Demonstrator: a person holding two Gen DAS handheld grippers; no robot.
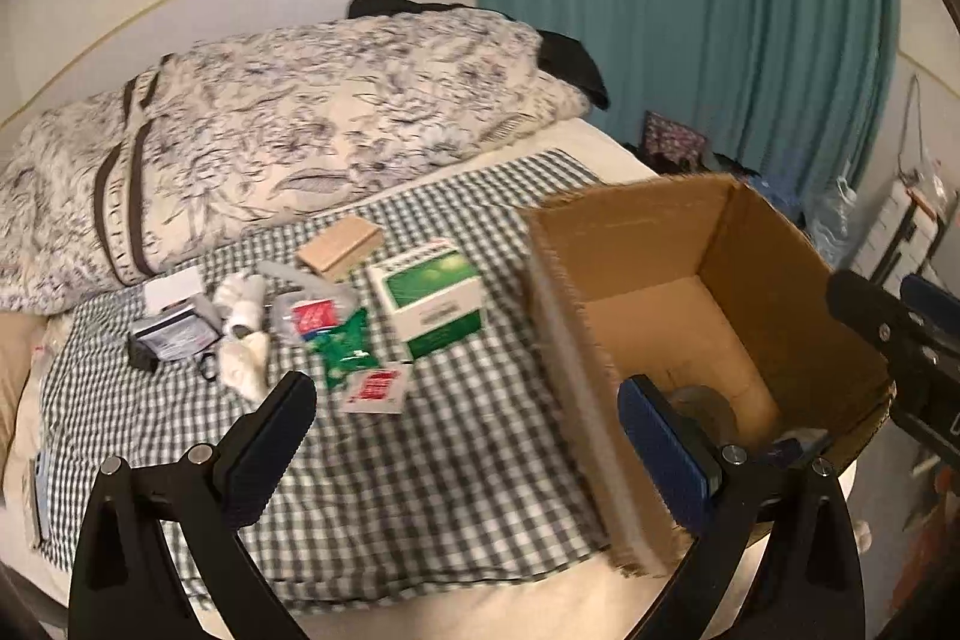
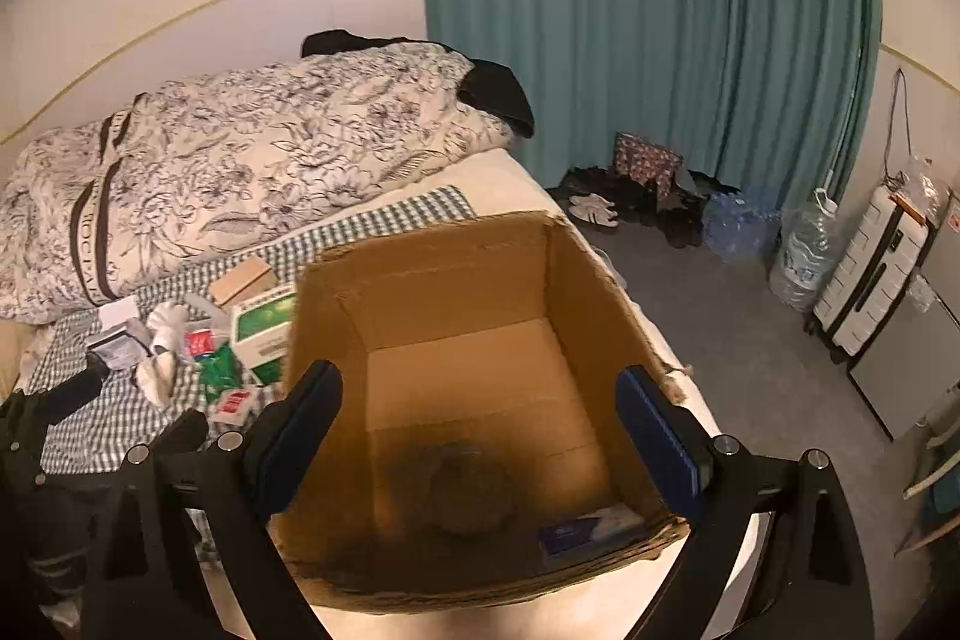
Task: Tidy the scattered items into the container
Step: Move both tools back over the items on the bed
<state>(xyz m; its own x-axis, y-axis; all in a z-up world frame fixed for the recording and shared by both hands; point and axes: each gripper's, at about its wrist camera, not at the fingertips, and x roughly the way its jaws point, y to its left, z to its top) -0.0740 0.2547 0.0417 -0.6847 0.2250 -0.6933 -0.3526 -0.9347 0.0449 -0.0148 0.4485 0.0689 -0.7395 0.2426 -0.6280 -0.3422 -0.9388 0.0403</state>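
Cardboard open brown box [image 2: 456, 280] already holding some items: with both the left gripper [image 1: 462, 436] and the right gripper [image 2: 480, 430] wide open and empty, reach next for the green-and-white carton [image 1: 429, 298], squaring pads on its flat sides.

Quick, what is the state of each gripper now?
Left gripper: open, holding nothing.
Right gripper: open, holding nothing, above the box.

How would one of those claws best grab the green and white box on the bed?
Probably from above, pads on the two long sides of the green box. It lies flat on the checked cloth, broad face up, with little to pinch at the ends. The open left gripper looks wide enough. The green packet crowds its near left corner, so come in from the cardboard box side.
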